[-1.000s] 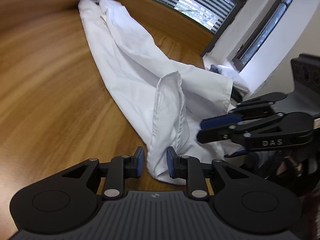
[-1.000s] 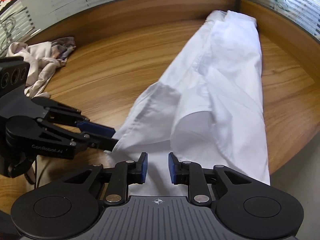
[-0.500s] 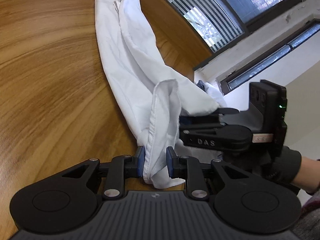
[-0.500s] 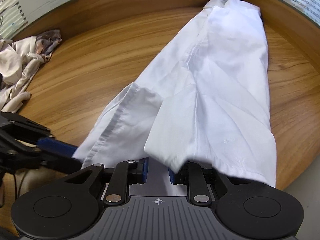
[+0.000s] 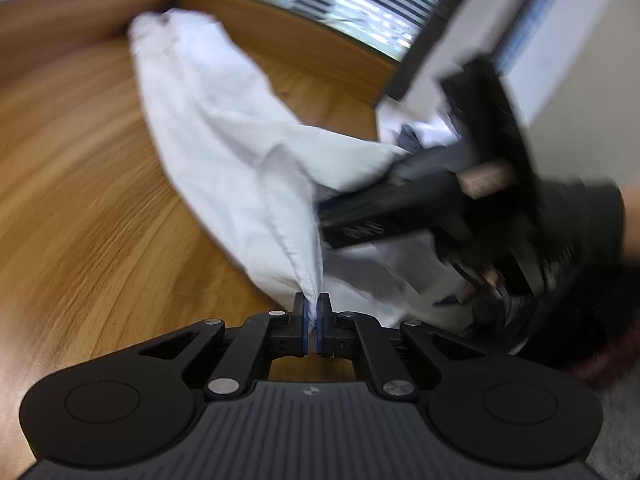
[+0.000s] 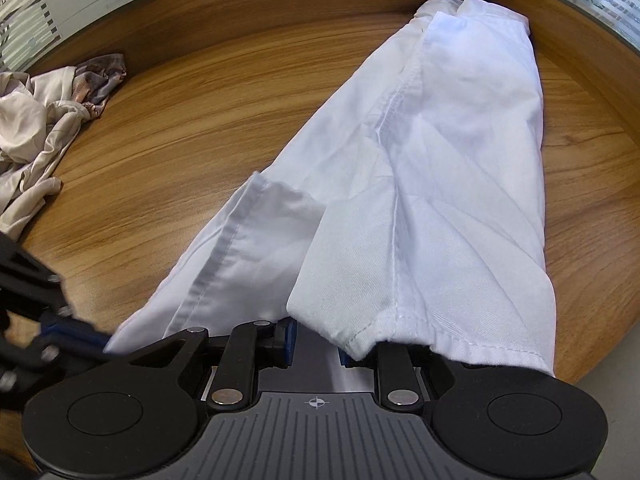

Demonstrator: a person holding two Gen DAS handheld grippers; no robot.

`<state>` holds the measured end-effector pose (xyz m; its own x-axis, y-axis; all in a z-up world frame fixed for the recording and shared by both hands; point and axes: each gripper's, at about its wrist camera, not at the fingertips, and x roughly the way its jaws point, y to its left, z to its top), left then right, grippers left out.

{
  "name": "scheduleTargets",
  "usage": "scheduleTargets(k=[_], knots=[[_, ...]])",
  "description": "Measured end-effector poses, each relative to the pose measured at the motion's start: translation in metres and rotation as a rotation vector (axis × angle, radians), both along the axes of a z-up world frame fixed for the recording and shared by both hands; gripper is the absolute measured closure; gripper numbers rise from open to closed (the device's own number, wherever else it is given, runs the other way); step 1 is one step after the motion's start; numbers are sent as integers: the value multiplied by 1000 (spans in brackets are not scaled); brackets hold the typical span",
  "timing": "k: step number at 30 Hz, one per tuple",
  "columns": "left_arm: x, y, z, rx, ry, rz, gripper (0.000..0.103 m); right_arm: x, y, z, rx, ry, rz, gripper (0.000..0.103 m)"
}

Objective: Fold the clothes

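Observation:
White trousers [image 6: 452,152] lie lengthwise on the wooden table [image 6: 200,128], the waist far away and the leg hems near me. My left gripper [image 5: 312,316] is shut on a hem corner of the white trousers [image 5: 248,168] and lifts it. My right gripper [image 6: 316,344] is open, its jaws under the other leg hem, which drapes over the right finger. The right gripper also shows blurred in the left wrist view [image 5: 400,208], beside the cloth. The left gripper shows at the lower left of the right wrist view [image 6: 80,336].
A crumpled beige and patterned garment [image 6: 44,120] lies at the table's far left. Windows with blinds [image 5: 352,4] run behind the table. More cloth [image 5: 420,132] lies at the right near the wall. The table's near edge is by the right hem.
My left gripper has closed on the hem and pulled it up; that view is now motion-blurred. My right gripper has slid further under the other hem and stays open.

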<state>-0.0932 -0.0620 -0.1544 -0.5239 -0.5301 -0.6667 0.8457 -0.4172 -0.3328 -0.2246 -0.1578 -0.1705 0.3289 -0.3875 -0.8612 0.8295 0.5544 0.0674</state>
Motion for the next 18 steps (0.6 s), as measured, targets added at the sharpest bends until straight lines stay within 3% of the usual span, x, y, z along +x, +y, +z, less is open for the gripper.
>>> scheduleTargets(k=[5, 9, 14, 18], knots=[[-13, 17, 10, -47, -87, -56, 100, -1, -2, -1, -6, -12, -20, 80], [-17, 15, 3, -5, -144, -119, 98, -3, -1, -1, -16, -23, -19, 79], [-6, 26, 6, 2, -131, -164, 96, -11, 9, 8, -45, -48, -37, 79], [8, 27, 6, 3, -112, -107, 95, -24, 25, 23, -81, -66, -67, 78]])
